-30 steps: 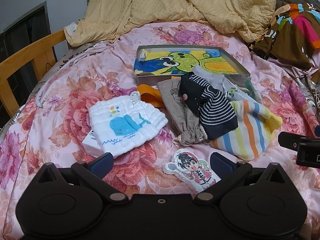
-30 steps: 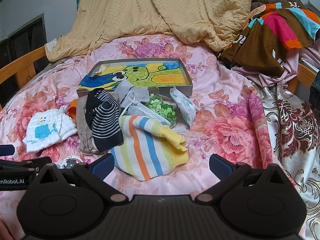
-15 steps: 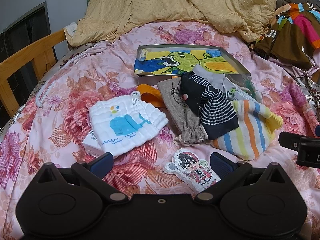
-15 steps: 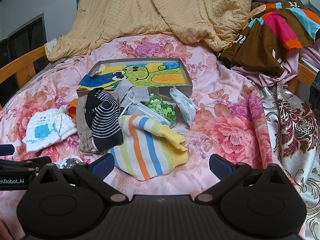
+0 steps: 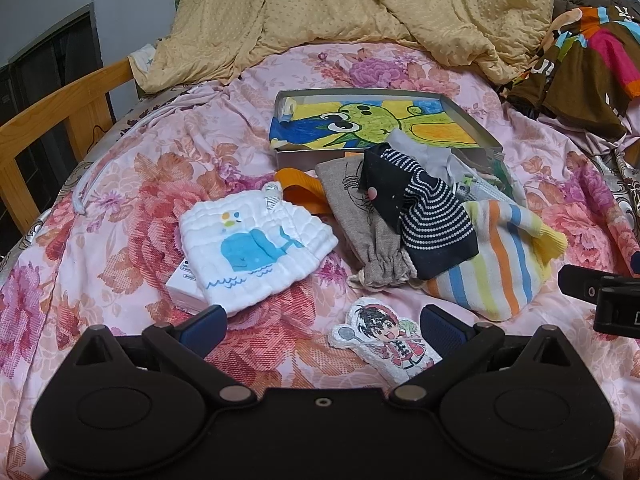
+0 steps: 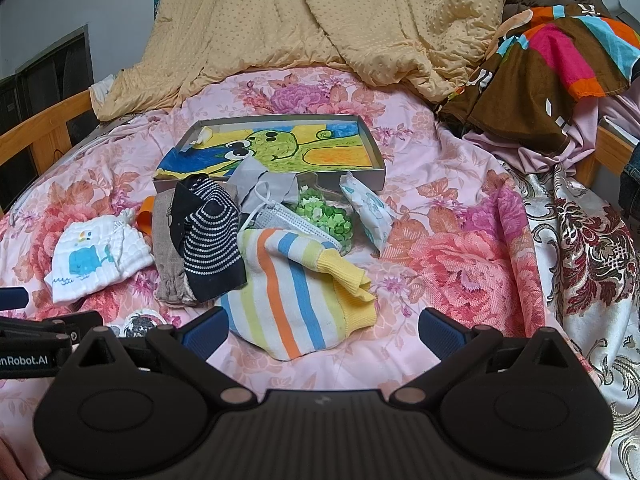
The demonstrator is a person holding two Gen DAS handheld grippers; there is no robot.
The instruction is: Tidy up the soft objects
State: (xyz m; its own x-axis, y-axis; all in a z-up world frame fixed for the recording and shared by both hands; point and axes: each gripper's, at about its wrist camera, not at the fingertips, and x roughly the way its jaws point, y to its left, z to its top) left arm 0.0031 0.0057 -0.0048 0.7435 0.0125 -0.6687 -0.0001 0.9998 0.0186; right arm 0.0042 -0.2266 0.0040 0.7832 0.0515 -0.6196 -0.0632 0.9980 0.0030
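Blue-padded left gripper [image 5: 322, 326] and right gripper [image 6: 322, 328] remain spread wide, empty, unmoved; striped knit sock [image 6: 298, 288] at twelve o'clock awaits sorting.

nothing has moved. the left gripper [image 5: 322, 324] and the right gripper [image 6: 322, 326] hang over the bed [image 5: 120, 184] in the same spots as before, both wide apart, and every cloth lies just where it did.
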